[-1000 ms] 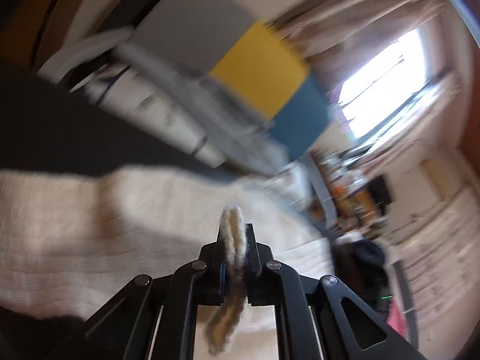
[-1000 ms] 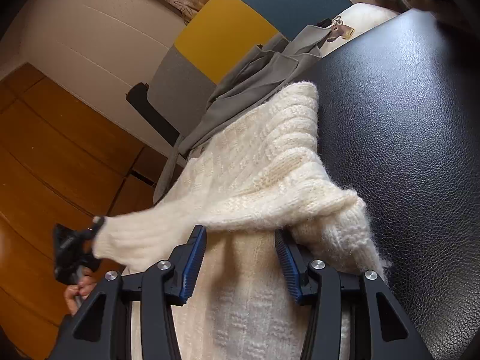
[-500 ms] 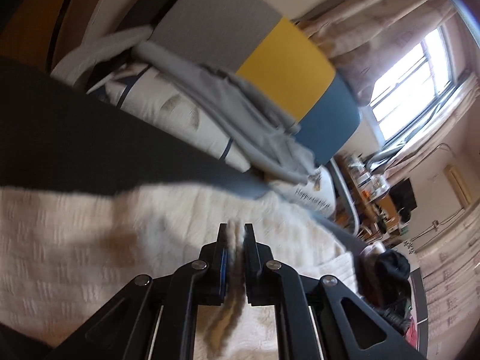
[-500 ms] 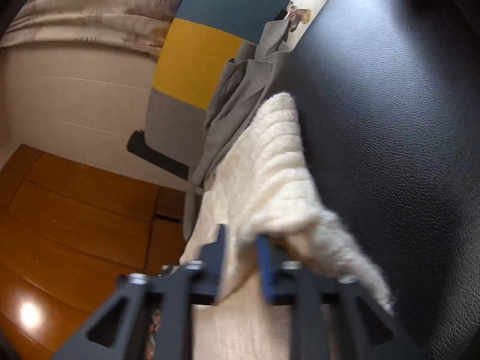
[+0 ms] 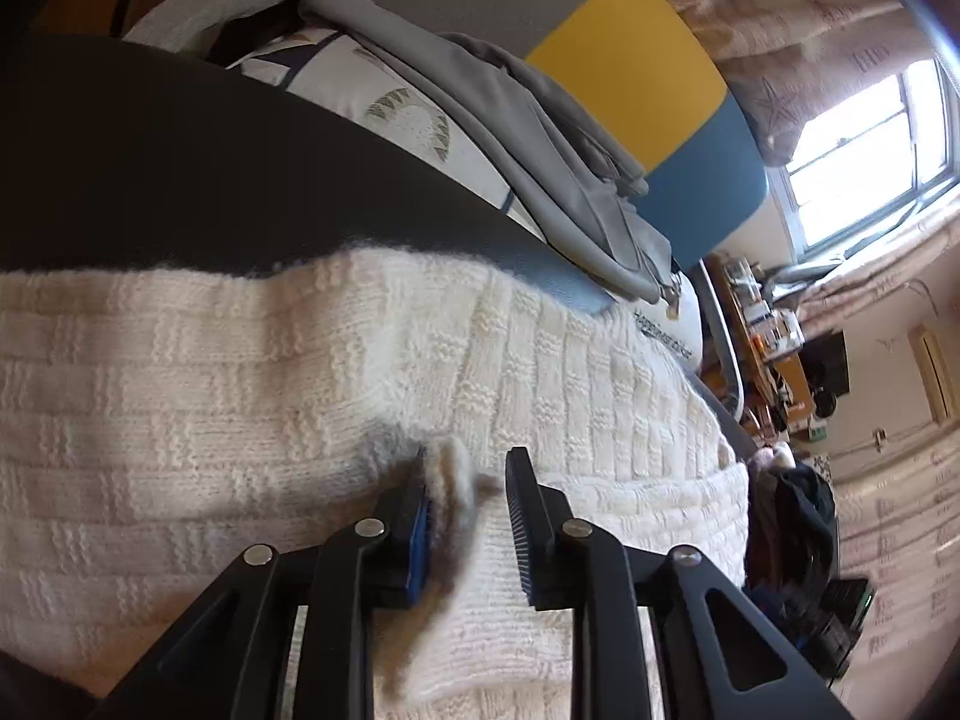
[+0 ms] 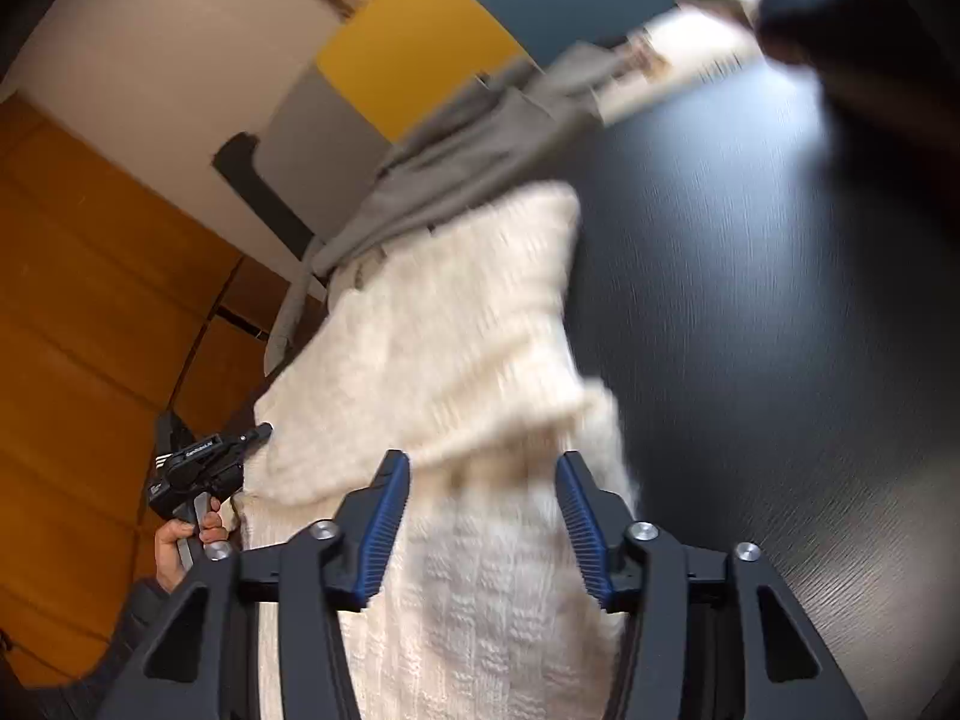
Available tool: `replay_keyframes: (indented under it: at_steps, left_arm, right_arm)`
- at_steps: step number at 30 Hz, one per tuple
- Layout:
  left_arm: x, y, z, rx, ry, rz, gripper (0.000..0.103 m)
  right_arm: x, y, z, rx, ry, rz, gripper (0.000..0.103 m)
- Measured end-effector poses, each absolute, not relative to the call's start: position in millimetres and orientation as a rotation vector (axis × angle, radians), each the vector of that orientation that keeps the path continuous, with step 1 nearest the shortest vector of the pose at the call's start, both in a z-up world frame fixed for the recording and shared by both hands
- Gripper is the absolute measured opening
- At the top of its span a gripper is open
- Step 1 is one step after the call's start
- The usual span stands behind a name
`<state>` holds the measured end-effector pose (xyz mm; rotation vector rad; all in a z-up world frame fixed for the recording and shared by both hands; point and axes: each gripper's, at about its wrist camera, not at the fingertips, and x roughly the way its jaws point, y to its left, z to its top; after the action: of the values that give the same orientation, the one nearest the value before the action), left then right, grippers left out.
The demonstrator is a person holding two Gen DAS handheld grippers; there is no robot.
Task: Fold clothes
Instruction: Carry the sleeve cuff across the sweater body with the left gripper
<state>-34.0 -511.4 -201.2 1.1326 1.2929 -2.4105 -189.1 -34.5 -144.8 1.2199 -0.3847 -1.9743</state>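
Both your grippers are opening: left gripper (image 5: 465, 480) apparently releasing the cream sweater's (image 5: 240, 396) edge, right gripper (image 6: 483, 489) over its long fold.

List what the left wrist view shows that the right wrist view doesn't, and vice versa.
Left wrist only: the window, a cluttered shelf, and the left gripper, jaws opening, with a tuft of sweater edge lying against one pad.

Right wrist only: the orange wooden floor, the person's hand gripping the left gripper's handle, and the right gripper, jaws opening, nothing pinched, over the sweater.

Both: the cream knit sweater on the black leather surface, the grey garment and the grey-yellow-blue panel behind.
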Motion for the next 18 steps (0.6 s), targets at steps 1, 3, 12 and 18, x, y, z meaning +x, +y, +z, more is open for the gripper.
replay_keyframes:
  at_steps: [1,3,12,18]
  left_arm:
    - [-34.9,-510.7,-199.7,1.137,1.304,-2.424,0.023]
    - [-38.6,-507.0,-194.4,1.150,1.286,-2.465,0.024]
    - [-48.0,-486.9,-190.7,1.285,1.028,-2.548,0.010]
    - [-42.6,-470.3,-156.9,1.137,0.831,-2.663,0.006]
  right_arm:
    - [-198.6,-36.8,-137.0,1.197,-0.376,-1.990,0.060]
    - [-223.6,-44.2,-131.3,1.179,-0.378,-2.012,0.066]
    - [-316.7,-79.7,-185.6,1.399,-0.525,-1.935,0.059]
    - [-307.4,-99.7,-163.7,1.305,-0.318,-1.992,0.013]
